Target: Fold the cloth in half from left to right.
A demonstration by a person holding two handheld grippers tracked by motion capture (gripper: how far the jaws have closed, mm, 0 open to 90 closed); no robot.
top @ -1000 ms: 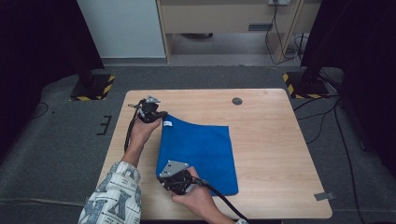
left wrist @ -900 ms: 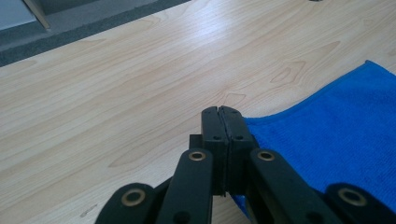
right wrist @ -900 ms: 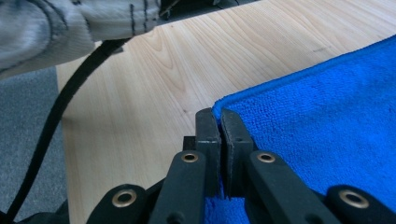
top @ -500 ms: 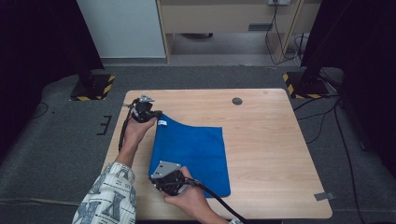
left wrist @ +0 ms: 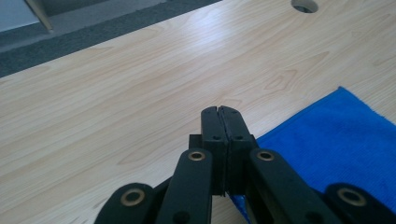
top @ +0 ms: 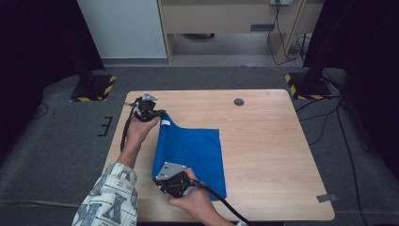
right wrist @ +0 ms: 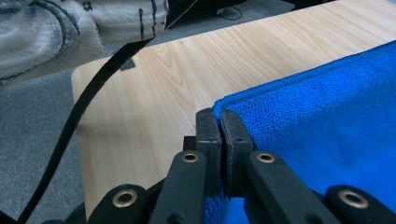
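A blue cloth (top: 193, 150) lies spread on the wooden table (top: 268, 141), with a small white label (top: 165, 122) at its far left corner. My left gripper (top: 159, 113) is shut on that far left corner; in the left gripper view its jaws (left wrist: 220, 110) are pressed together with the blue cloth (left wrist: 336, 140) trailing off to the right. My right gripper (top: 160, 182) is shut on the near left corner. In the right gripper view the folded cloth edge (right wrist: 327, 102) runs into the closed jaws (right wrist: 218, 114).
A round dark cable hole (top: 239, 101) sits near the table's far edge. A patterned sleeve (top: 110, 197) comes in at the bottom left. Black cables trail from both grippers. Black stand feet with yellow stripes (top: 91, 89) rest on the grey floor beyond the table.
Both grippers and the cloth have shifted a little to the left across the table. The cloth's left edge now lies closer to the table's left side.
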